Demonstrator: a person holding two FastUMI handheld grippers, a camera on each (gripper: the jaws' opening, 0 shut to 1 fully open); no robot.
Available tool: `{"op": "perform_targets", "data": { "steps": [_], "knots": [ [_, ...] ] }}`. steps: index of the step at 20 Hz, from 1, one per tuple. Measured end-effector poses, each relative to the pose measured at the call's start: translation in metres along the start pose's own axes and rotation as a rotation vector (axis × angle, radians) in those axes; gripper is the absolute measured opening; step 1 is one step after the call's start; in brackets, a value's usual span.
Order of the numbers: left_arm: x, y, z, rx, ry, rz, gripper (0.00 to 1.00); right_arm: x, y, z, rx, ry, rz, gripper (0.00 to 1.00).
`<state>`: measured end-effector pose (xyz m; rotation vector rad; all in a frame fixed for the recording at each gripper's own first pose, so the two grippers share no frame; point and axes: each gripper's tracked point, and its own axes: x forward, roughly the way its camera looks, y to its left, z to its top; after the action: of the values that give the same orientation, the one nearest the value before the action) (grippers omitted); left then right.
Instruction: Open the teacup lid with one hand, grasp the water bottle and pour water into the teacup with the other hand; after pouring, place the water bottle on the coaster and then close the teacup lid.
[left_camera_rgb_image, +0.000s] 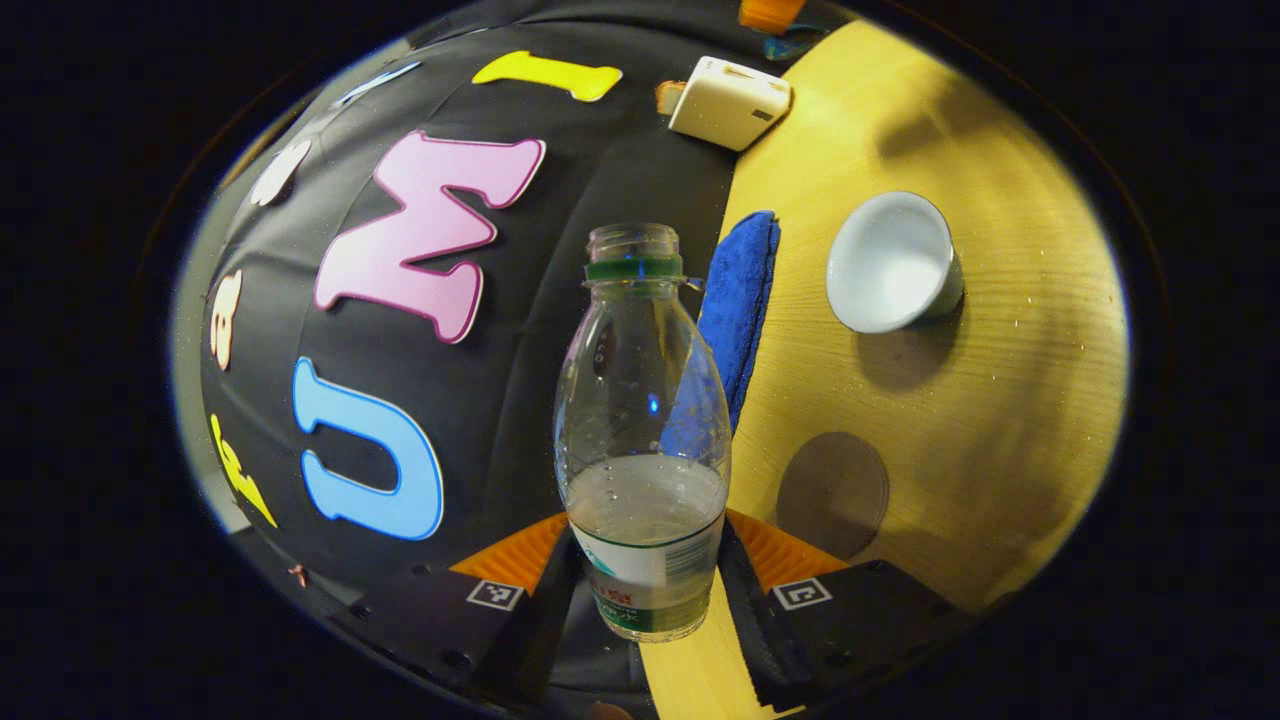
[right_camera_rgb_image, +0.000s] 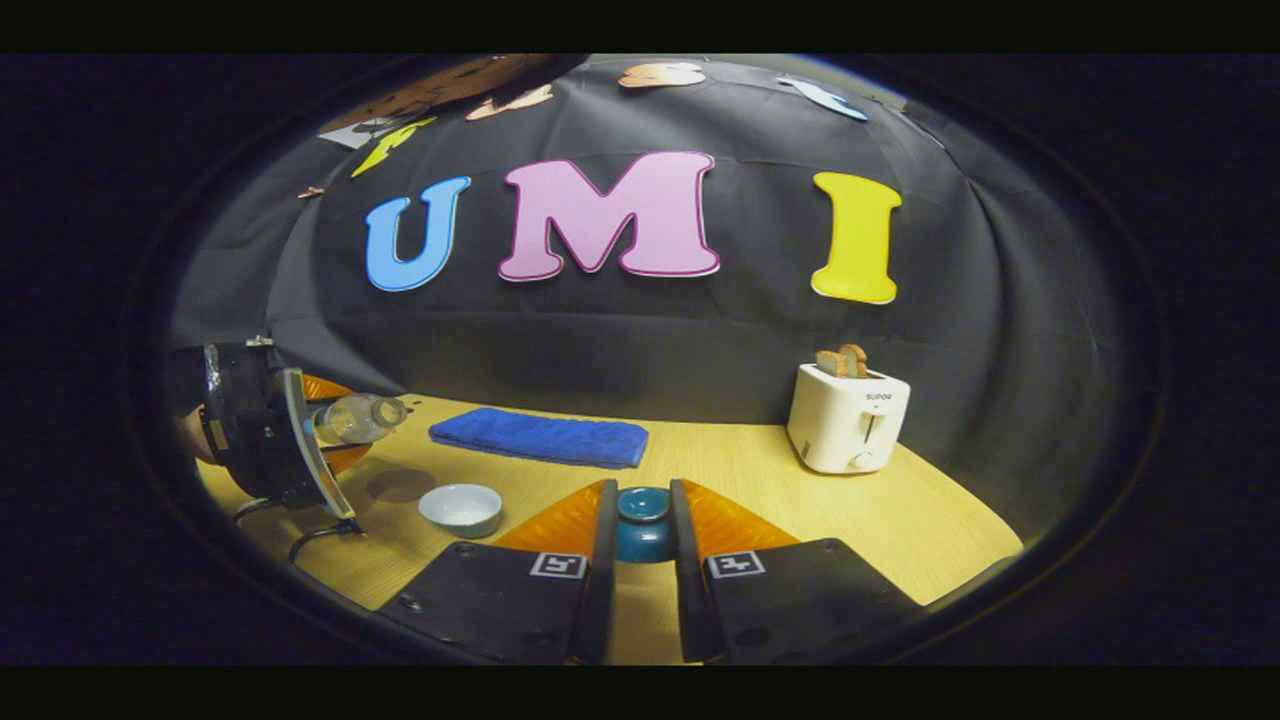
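Bottle tipped sideways, lid lifted off the cup

Left claw (left_camera_rgb_image: 655, 585) is clamped on a clear, ribbed plastic bottle (left_camera_rgb_image: 642, 420), uncapped, centre frame; the round white teacup (left_camera_rgb_image: 890, 262) sits open at upper right on the wood-grain desk (left_camera_rgb_image: 1000, 400), a flat round coaster (left_camera_rgb_image: 832, 493) below it. Right claw (right_camera_rgb_image: 642, 535) pinches the glossy teal lid (right_camera_rgb_image: 642, 522).

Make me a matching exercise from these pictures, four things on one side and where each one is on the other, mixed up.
Things:
1. bottle
2. lid
3. bread
4. cup

Places:
A. in the toaster slots
B. uncovered on the table
C. between the left hand-held gripper fingers
D. between the right hand-held gripper fingers

Pairs: 1-C, 2-D, 3-A, 4-B
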<state>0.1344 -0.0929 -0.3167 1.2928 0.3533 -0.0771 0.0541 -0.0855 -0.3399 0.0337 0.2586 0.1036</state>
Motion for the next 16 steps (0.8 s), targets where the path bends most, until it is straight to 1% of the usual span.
{"op": "perform_targets", "data": {
  "steps": [2,3,6,7,8,11,12,14,15,16],
  "knots": [
    [0.003,0.001,0.005,0.055,-0.016,0.003,0.75,-0.002,-0.003,-0.002,-0.001,0.002,-0.008,0.34],
    [0.004,0.002,0.006,0.085,-0.024,0.007,0.75,-0.003,-0.004,-0.002,-0.005,0.001,-0.012,0.24],
    [0.010,0.002,0.010,0.157,-0.038,0.011,0.75,-0.005,-0.006,-0.002,-0.001,-0.002,-0.020,0.34],
    [0.010,0.003,0.010,0.178,-0.040,0.014,0.75,-0.005,-0.006,-0.002,-0.001,-0.003,-0.022,0.34],
    [0.012,0.004,0.010,0.203,-0.041,0.020,0.75,-0.006,-0.006,-0.002,-0.003,-0.005,-0.023,0.29],
    [0.016,0.007,0.007,0.279,-0.039,0.051,0.75,-0.007,-0.007,-0.003,-0.006,-0.009,-0.025,0.29],
    [0.018,0.007,0.007,0.294,-0.038,0.056,0.75,-0.008,-0.007,-0.003,-0.003,-0.008,-0.024,0.24],
    [0.020,0.006,0.005,0.319,-0.040,0.065,0.75,-0.010,-0.008,-0.003,-0.001,-0.009,-0.026,0.34],
    [0.020,0.008,0.006,0.335,-0.046,0.072,0.75,-0.011,-0.008,-0.003,0.000,-0.008,-0.028,0.29],
    [0.022,0.008,0.006,0.352,-0.049,0.076,0.75,-0.011,-0.009,-0.004,0.001,-0.009,-0.029,0.31]
  ]
}}
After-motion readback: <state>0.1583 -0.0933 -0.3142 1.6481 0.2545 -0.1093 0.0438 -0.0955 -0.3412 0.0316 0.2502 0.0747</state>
